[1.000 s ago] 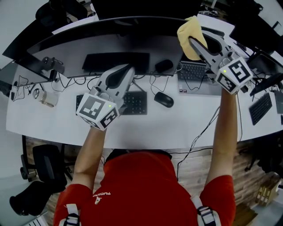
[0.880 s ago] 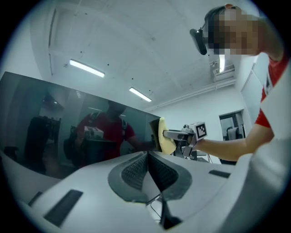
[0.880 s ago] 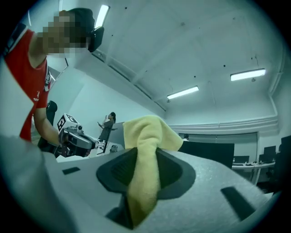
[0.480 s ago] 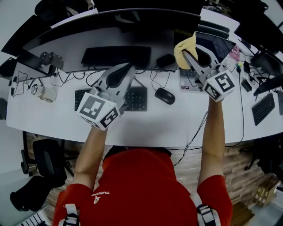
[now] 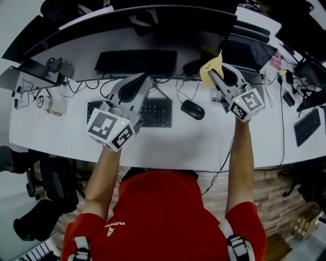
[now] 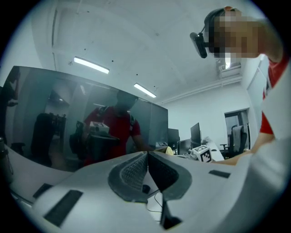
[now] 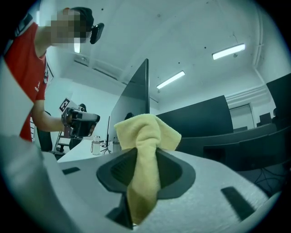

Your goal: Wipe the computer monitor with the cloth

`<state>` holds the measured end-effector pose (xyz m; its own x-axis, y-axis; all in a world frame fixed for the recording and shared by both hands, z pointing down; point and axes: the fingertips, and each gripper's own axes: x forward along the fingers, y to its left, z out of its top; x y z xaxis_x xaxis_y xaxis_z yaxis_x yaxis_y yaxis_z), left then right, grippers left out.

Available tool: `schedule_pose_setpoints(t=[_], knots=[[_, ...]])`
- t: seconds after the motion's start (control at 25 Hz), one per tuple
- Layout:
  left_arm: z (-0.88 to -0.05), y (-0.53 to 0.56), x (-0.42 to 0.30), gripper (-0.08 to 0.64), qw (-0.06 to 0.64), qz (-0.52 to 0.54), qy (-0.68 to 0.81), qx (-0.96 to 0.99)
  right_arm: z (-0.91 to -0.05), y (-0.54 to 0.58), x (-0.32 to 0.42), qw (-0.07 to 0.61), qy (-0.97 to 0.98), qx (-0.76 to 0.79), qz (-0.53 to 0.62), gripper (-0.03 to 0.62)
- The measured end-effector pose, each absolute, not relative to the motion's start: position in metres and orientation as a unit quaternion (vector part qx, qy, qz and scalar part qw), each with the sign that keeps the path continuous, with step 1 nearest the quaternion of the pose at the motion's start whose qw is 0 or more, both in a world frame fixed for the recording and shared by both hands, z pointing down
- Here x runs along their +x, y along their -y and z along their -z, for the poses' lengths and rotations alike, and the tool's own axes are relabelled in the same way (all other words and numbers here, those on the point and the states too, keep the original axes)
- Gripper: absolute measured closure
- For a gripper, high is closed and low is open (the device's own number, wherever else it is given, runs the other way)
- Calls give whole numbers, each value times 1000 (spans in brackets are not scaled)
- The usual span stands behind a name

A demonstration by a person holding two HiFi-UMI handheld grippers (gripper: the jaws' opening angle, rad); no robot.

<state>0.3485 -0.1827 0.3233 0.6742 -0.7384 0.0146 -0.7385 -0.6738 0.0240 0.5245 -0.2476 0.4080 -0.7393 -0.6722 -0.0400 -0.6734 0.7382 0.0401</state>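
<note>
Left gripper (image 5: pixel 146 77) and right gripper (image 5: pixel 212 75) are both held out over a long white desk (image 5: pixel 178 148) in the head view, pointed toward 12 o'clock.

Head view: a wide curved dark computer monitor (image 5: pixel 168 14) is seen across the top, at 12 o'clock. The left gripper is approx. at 10 o'clock from frame centre, its tips above the cables beyond a compact black keyboard (image 5: pixel 153 113). The right gripper is at 1 o'clock, w/ a soft yellow cloth (image 5: pixel 211 68) bunched at its tips, near the monitor's right end. Contact btw. cloth and screen can't be told. An oval black mouse (image 5: pixel 192 109) is seen on the desk btw. the two grippers.

Left gripper view: jaws are pressed together, tip to tip, w/ nothing btw. them. The monitor's screen fills 9 to 12 o'clock, and a person in red is mirrored in it.

Right gripper view: the cloth is clamped btw. the jaws, one fold puffed up above the tips at 12 o'clock, a tail hung down at 6. The monitor is seen edge-on at 12 o'clock, behind the cloth.
</note>
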Motion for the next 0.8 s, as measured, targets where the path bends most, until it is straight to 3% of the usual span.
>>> schedule_pose_setpoints(t=[0.52, 0.8], knots=[[-340, 192, 339, 549, 17, -9, 396, 918, -504, 255, 527, -51, -916, -391, 76, 459], [-346, 199, 329, 548, 24, -7, 384, 923, -529, 259, 522, -50, -885, -431, 167, 429]])
